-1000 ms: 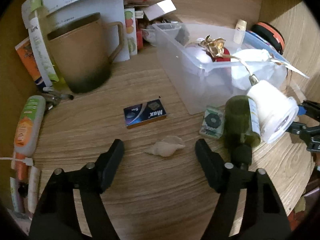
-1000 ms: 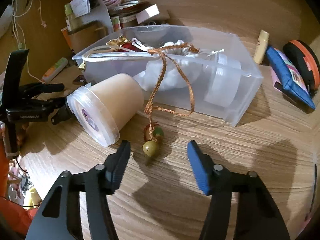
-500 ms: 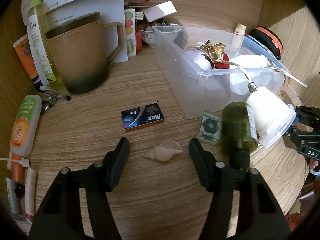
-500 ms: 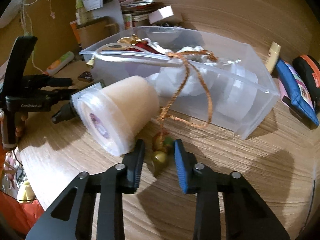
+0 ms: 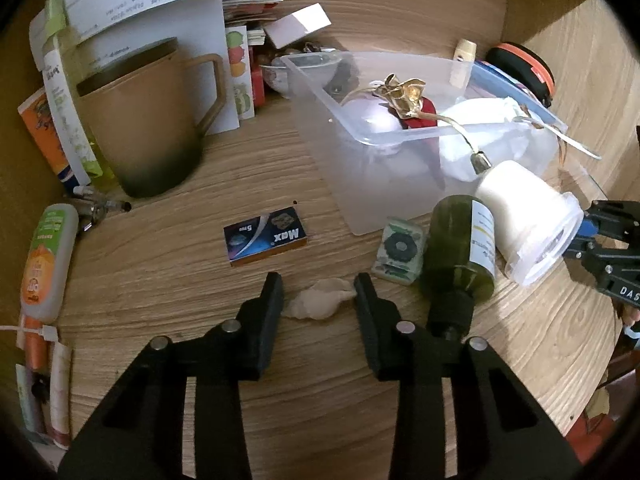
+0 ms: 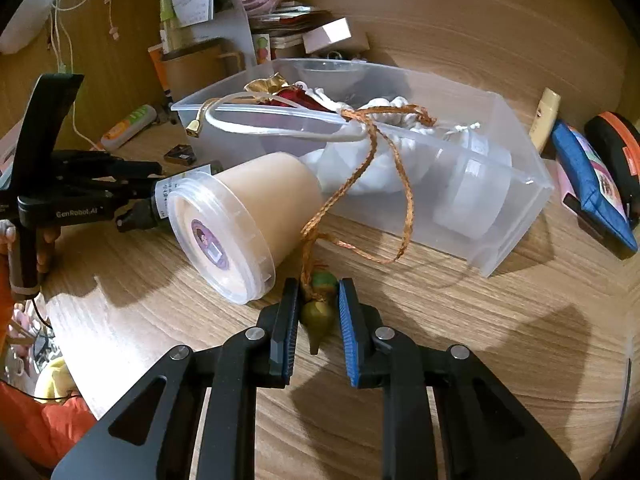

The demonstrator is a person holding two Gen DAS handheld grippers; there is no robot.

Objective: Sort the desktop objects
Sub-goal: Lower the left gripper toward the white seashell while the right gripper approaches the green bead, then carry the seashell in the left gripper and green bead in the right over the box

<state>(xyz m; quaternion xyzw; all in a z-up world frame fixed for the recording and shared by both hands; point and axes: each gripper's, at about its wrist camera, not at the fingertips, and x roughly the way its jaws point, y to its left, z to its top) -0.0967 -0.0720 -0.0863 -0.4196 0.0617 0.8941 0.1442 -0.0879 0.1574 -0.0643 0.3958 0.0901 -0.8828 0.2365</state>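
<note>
A pale seashell [image 5: 318, 304] lies on the wooden desk between the fingers of my left gripper [image 5: 319, 282]. Its jaws are closing, and the pads touch the shell's two ends. My right gripper [image 6: 319, 292] is shut on an olive-green bead pendant [image 6: 316, 316] resting on the desk. The pendant's braided orange cord [image 6: 372, 148] runs up over the rim of a clear plastic bin [image 6: 516, 216] that holds white pouches and a gold-and-red trinket. The same bin [image 5: 360, 184] stands to the right of the shell in the left wrist view.
A lidded cream cup [image 6: 248, 216] lies on its side against the bin, beside a dark green bottle [image 5: 460, 248]. A brown mug [image 5: 148, 120], a blue Max box [image 5: 266, 236] and a small green packet [image 5: 398, 250] are nearby. Tubes [image 5: 48, 256] line the left edge, and a blue pouch [image 6: 592, 192] lies right.
Both pairs of jaws have closed in. The right went from wide around the bead to clamped on it. The left narrowed onto the shell. Neither hand shifted.
</note>
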